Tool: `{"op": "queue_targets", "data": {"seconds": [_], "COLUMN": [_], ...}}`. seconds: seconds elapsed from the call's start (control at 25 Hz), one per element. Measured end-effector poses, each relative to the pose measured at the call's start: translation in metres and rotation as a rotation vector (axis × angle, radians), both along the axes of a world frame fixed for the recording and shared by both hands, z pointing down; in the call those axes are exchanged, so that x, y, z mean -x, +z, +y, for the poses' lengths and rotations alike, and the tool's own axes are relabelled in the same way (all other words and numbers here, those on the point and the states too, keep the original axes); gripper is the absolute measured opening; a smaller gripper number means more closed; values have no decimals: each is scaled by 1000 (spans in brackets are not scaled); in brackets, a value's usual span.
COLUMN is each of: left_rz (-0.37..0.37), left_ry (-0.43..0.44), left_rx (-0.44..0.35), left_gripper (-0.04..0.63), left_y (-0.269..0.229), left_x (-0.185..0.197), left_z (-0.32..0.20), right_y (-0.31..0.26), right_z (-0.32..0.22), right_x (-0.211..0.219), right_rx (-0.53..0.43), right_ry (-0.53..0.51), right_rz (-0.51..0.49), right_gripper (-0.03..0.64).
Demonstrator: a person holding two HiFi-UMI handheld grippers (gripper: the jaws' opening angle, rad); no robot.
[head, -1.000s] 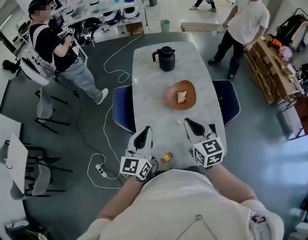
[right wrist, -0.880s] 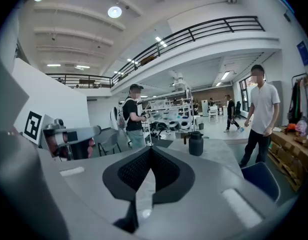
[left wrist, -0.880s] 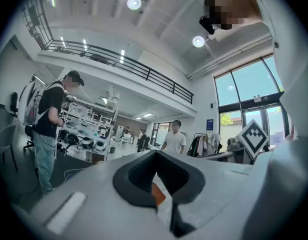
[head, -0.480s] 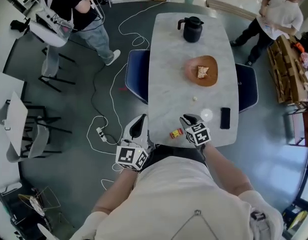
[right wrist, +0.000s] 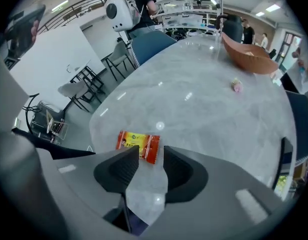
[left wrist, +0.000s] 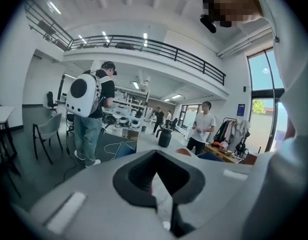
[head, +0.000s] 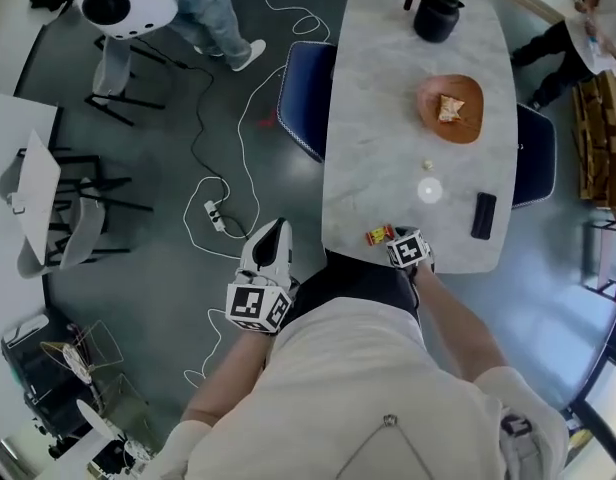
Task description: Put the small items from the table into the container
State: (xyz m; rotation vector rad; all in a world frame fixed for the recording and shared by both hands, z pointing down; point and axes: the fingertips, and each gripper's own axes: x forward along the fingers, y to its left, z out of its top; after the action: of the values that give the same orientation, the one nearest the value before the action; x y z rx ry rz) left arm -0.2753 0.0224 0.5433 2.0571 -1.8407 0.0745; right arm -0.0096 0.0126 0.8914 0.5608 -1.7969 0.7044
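- The long grey marble-look table [head: 388, 98] carries most of the job undone, as I read it. It stands on a dark floor strewn with white cables, with a blue chair [head: 306, 93] at each long side, in an open workshop where people stand about.
- A black jug [head: 433, 13] sits at the far end.
- The orange-brown bowl-shaped container [head: 451, 108] holds one pale piece.
- A black phone-like slab [head: 482, 215] lies near the right edge.
- The left gripper [head: 272, 230] hangs off the table, jaws together on nothing.
- The right gripper [right wrist: 146, 156] points down, jaws opening, with nothing gripped.
- The red-and-yellow packet [right wrist: 138, 144] lies at the near edge, just ahead of the right gripper's tips.
- A white round item [head: 429, 189] and a tiny pale sweet [head: 426, 167] wait between the packet and the container.
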Motion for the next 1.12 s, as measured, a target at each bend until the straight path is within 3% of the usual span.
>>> {"op": "queue_targets", "data": {"seconds": [0.12, 0.24, 0.52, 1.12], "left_rz": [2, 2, 12, 28], "left_ry": [0, 7, 49, 261], "left_rx": [11, 9, -26, -196], "left_gripper": [3, 3, 3, 3], "left_y": [5, 6, -2, -55], "left_x": [9, 14, 13, -66], "left_z": [5, 7, 2, -60], "right_y": [10, 11, -34, -311], "right_z": [1, 2, -17, -92], "right_x": [-1, -3, 9, 19], "right_rx": [-10, -20, -134, -594], "right_ry": [22, 42, 120, 339], "right_rz": [50, 65, -40, -461], "right_gripper": [162, 48, 29, 29]}}
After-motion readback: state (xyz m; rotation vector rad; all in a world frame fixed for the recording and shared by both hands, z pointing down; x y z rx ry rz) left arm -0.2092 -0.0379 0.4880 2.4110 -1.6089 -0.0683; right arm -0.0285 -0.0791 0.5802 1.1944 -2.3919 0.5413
